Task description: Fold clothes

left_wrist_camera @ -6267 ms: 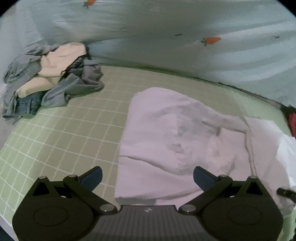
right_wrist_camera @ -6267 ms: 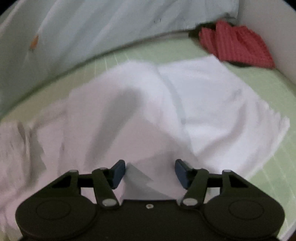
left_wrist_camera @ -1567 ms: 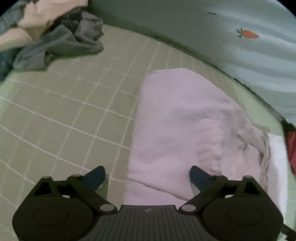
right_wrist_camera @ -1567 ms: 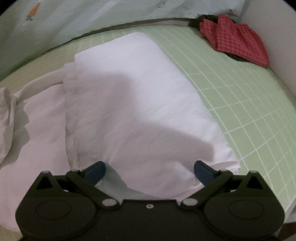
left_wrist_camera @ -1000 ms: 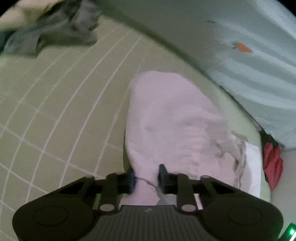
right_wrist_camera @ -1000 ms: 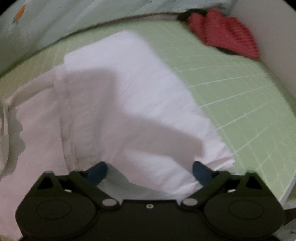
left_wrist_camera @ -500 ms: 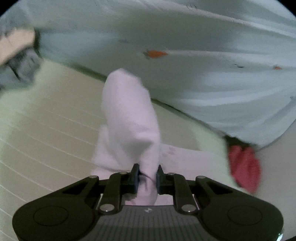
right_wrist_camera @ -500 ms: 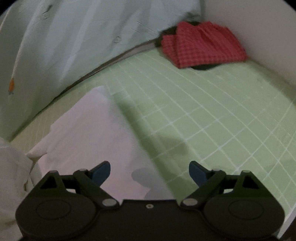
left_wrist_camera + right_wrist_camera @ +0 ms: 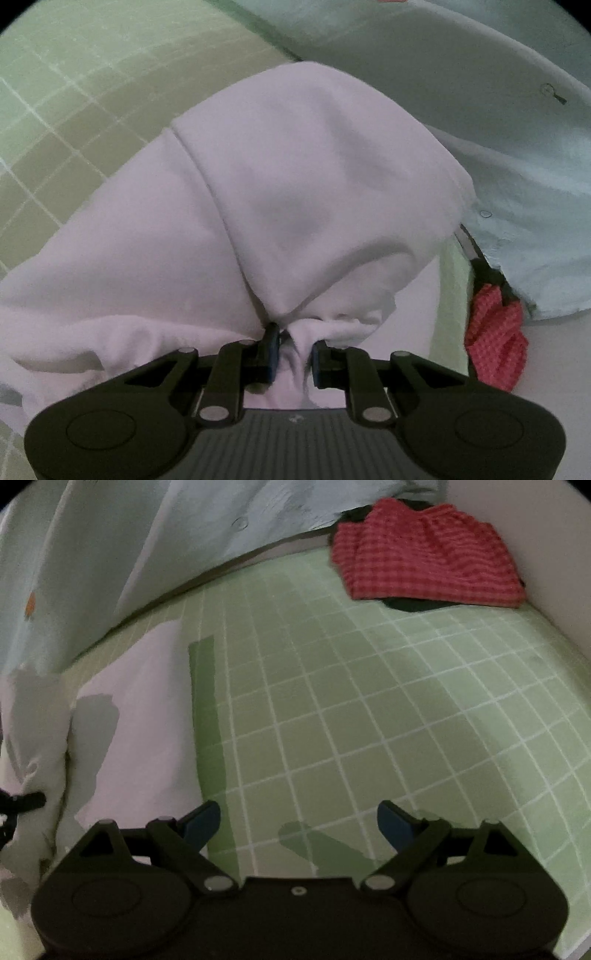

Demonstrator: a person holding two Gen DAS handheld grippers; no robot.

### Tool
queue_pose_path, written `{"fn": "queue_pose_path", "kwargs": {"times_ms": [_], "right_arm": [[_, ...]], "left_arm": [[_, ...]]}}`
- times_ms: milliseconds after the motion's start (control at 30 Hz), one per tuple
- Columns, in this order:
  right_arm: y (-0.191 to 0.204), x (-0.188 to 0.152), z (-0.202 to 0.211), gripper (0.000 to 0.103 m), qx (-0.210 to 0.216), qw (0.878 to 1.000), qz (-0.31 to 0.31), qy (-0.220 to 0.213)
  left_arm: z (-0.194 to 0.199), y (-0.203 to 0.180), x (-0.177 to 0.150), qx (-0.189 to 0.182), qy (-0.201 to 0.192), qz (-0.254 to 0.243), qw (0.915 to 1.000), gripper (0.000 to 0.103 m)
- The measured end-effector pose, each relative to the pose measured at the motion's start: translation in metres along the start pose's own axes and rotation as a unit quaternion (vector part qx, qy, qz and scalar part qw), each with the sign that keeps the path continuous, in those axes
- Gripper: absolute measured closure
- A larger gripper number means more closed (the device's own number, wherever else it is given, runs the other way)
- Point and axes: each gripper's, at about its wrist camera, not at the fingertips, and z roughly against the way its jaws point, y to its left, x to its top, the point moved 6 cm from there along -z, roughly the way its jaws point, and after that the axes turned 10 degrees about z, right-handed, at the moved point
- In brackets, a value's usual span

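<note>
Presently the left gripper (image 9: 293, 350) has its jaws nearly together, pinching a bunched fold of the soft, pale pink knit garment (image 9: 295, 184), which drapes forward in a smooth dome with one stitched seam. Its jaws have just been closing on that fold. The right gripper (image 9: 298, 821) holds its jaws wide apart with nothing between them, above bare green grid-lined mat (image 9: 369, 720). The garment's straight edge lies at the mat's left. A crumpled red checked cloth (image 9: 424, 550) sits at the far corner, beside light blue carrot-print sheeting (image 9: 147, 535).
</note>
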Motion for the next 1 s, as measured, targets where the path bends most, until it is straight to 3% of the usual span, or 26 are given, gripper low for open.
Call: {"fn": "queue_pose_path", "kwargs": {"times_ms": [167, 267, 333, 400, 533, 600, 700, 767, 867, 1000], "right_arm": [[0.016, 0.003, 0.004, 0.01, 0.02, 1.0, 0.016, -0.002], [0.031, 0.003, 0.006, 0.01, 0.028, 0.999, 0.024, -0.007], [0.041, 0.004, 0.006, 0.01, 0.029, 0.999, 0.026, -0.01], [0.057, 0.007, 0.005, 0.01, 0.025, 0.999, 0.033, -0.014], [0.102, 0.023, 0.0, 0.01, 0.049, 0.996, 0.067, -0.034], [0.124, 0.032, -0.003, 0.01, 0.068, 0.994, 0.072, -0.04], [0.155, 0.045, -0.012, 0.01, 0.093, 0.992, 0.077, -0.04], [0.174, 0.052, -0.017, 0.01, 0.108, 0.989, 0.089, -0.041], [0.197, 0.058, -0.027, 0.01, 0.129, 0.986, 0.101, -0.032], [0.22, 0.06, -0.046, 0.011, 0.171, 0.981, 0.086, -0.003]], "left_arm": [[0.015, -0.004, 0.004, -0.006, -0.002, -0.008, 0.9999, 0.079], [0.031, -0.009, 0.008, -0.027, 0.003, -0.012, 0.9995, 0.068], [0.047, -0.011, 0.012, -0.052, 0.01, -0.015, 0.9985, 0.041], [0.068, -0.011, 0.019, -0.068, -0.007, -0.021, 0.9975, 0.026], [0.099, 0.006, 0.046, -0.056, -0.047, -0.044, 0.9964, 0.026], [0.1, 0.022, 0.061, -0.023, -0.06, -0.047, 0.9969, 0.026], [0.075, 0.04, 0.078, 0.056, -0.043, -0.047, 0.9964, 0.026], [0.063, 0.05, 0.086, 0.086, -0.039, -0.045, 0.9945, 0.026], [0.047, 0.065, 0.09, 0.097, -0.023, -0.029, 0.9946, 0.026], [0.036, 0.078, 0.091, 0.083, -0.004, -0.011, 0.9965, 0.022]]}}
